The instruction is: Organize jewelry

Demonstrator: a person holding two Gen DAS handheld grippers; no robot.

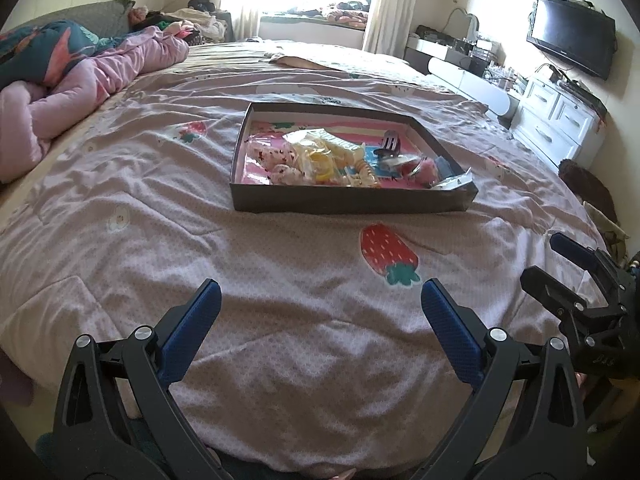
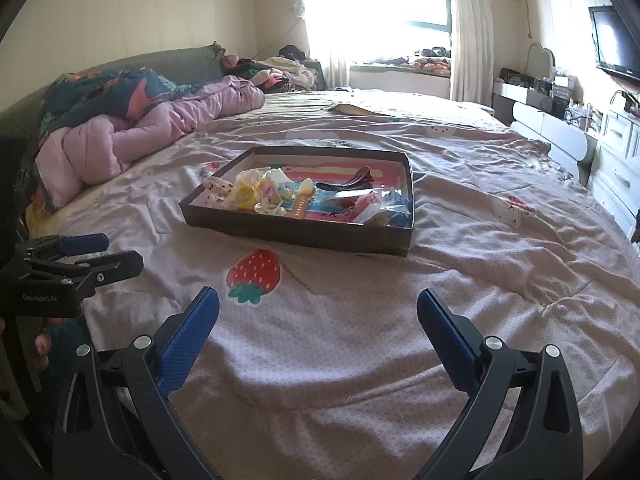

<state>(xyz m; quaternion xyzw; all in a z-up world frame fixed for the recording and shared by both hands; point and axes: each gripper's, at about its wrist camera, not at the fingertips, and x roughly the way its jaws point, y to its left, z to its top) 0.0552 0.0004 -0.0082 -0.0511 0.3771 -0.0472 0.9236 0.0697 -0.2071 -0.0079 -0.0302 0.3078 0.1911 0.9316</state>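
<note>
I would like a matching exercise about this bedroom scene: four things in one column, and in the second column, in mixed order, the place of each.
Things:
1. dark box
2. strawberry print
3. television
4. pink quilt

Places:
A. mounted on the wall at the right
B. bunched up at the far left of the bed
C. middle of the bed, with hair accessories inside
D. on the bedspread, between the box and the open left gripper

Pairs: 1-C, 2-D, 3-A, 4-B
</note>
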